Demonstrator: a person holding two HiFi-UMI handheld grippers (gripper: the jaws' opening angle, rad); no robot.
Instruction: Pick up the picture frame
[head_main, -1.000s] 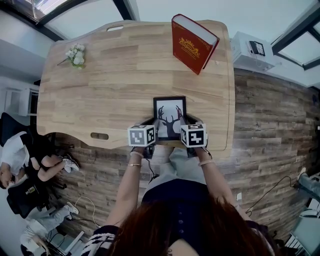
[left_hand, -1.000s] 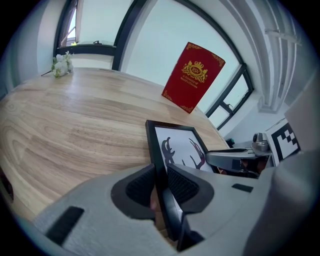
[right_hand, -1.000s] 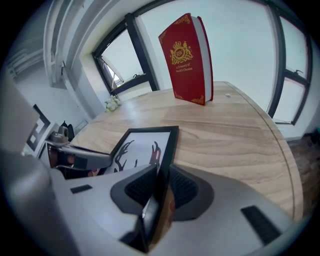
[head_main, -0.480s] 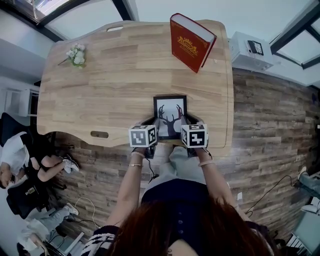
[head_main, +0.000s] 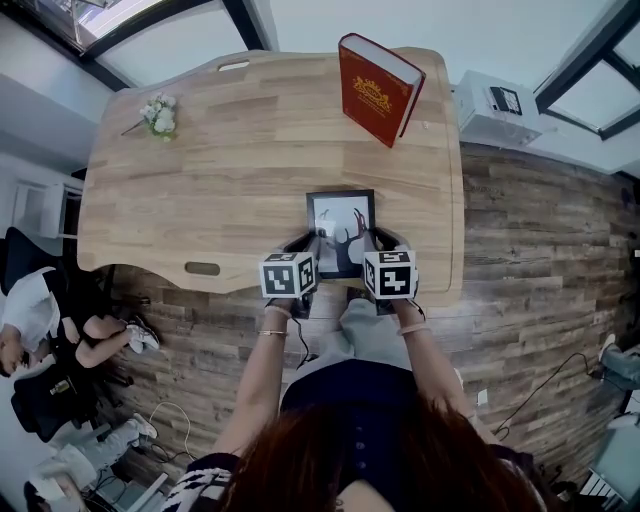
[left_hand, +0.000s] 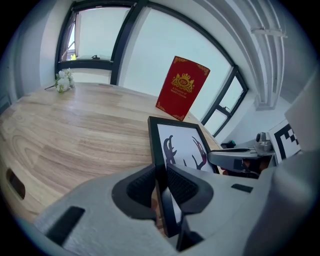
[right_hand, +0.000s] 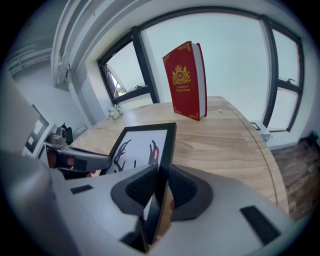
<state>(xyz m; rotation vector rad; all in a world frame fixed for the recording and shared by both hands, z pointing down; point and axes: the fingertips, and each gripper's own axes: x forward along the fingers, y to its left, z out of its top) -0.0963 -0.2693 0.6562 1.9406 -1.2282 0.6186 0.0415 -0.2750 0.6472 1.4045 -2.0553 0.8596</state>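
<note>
Picture frame: black-edged, carrying an antler silhouette print, located at lower centre of the head view, over the near edge of the desk and directly in front of the person.

Left gripper: clamped on the frame's left rail, close to the near corner. Its fingers sit one on each side of the rail with the ribbed pads against it.

Right gripper: clamped on the right rail at the matching position. Its fingers have just been closing, with the rail between them, and the pads now bear on it.

Reason for the two-sided hold: each rail is thin and offers only a narrow strip for the pads. A single grip on one side would probably let the frame swing or twist. Matching grips on opposite rails share the load and keep the print facing upward. Both grippers slope down toward the desk, which lets the fingers straddle the rails from the person's side.

Frame attitude: in both gripper views the near end appears raised and the frame slopes away toward the far end. Whether the far end is touching the desk cannot be confirmed from these views.

Surroundings: a red book stands upright at upper right of the head view, and a small bunch of flowers lies at upper left. Both are well apart from the frame and should not obstruct the lift.
</note>
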